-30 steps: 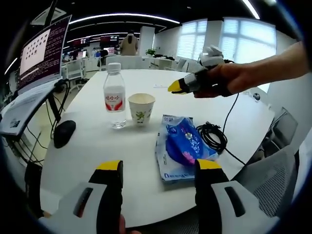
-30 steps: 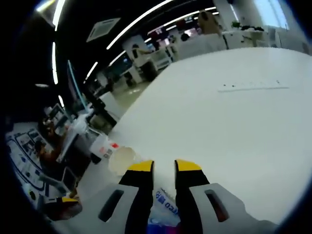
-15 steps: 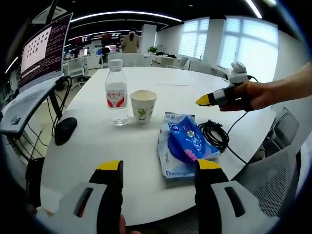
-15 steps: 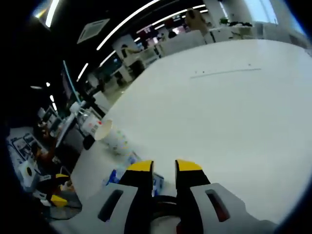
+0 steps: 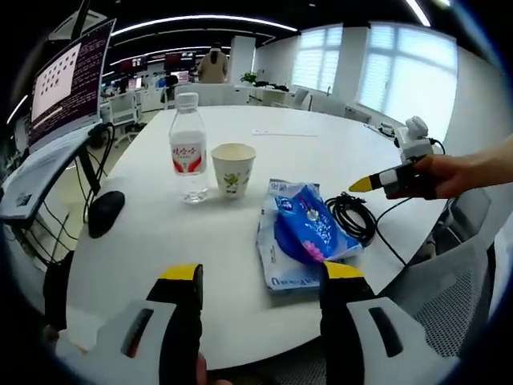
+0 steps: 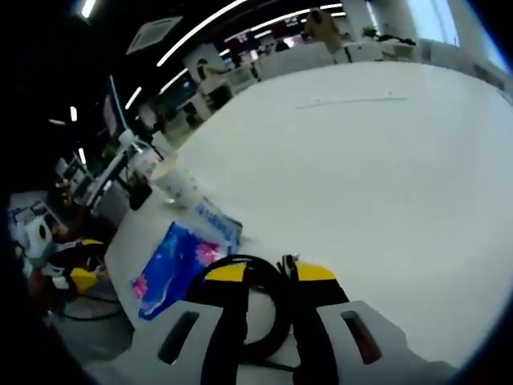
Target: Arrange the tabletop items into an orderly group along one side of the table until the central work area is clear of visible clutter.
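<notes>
Right claw point(image 6: 270, 273) sits just above the black cable coil point(image 6: 256, 309), jaws narrowly apart, gripping nothing. Left claw point(image 5: 260, 273) wide apart, empty, well short of the blue packet point(image 5: 300, 237). Beside the packet: cable right, paper cup point(image 5: 232, 168) and bottle point(image 5: 188, 148) beyond-left. Tabletop point(image 5: 200, 249) unsorted; all moves remain.

The left gripper view looks from the near edge across the white counter point(image 5: 264, 152). The right gripper view sits low and close over the black cable coil point(image 6: 260, 309), facing along the counter. Both views share the blue packet point(image 5: 300, 233) point(image 6: 178, 261) and the coil point(image 5: 350, 218).
</notes>
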The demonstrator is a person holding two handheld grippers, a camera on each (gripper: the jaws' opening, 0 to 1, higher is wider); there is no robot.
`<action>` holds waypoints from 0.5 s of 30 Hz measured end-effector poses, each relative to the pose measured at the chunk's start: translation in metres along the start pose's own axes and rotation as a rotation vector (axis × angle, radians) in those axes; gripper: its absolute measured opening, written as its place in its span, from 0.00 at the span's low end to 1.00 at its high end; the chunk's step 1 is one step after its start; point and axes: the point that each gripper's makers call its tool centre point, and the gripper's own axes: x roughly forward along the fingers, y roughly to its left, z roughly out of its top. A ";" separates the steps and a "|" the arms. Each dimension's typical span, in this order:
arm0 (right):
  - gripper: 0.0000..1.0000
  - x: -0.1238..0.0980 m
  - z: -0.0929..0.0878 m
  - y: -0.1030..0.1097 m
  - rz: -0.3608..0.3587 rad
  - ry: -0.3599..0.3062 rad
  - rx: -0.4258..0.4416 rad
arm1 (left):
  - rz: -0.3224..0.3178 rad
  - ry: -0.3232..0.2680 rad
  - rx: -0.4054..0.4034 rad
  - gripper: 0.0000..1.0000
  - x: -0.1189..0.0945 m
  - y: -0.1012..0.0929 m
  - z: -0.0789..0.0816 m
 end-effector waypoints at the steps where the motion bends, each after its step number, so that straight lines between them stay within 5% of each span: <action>1: 0.21 -0.001 -0.001 -0.001 -0.009 0.003 -0.012 | -0.004 0.002 0.000 0.59 0.000 -0.001 0.000; 15: 0.21 0.007 -0.014 -0.002 -0.011 0.055 -0.096 | -0.003 0.007 0.003 0.59 0.001 -0.002 -0.001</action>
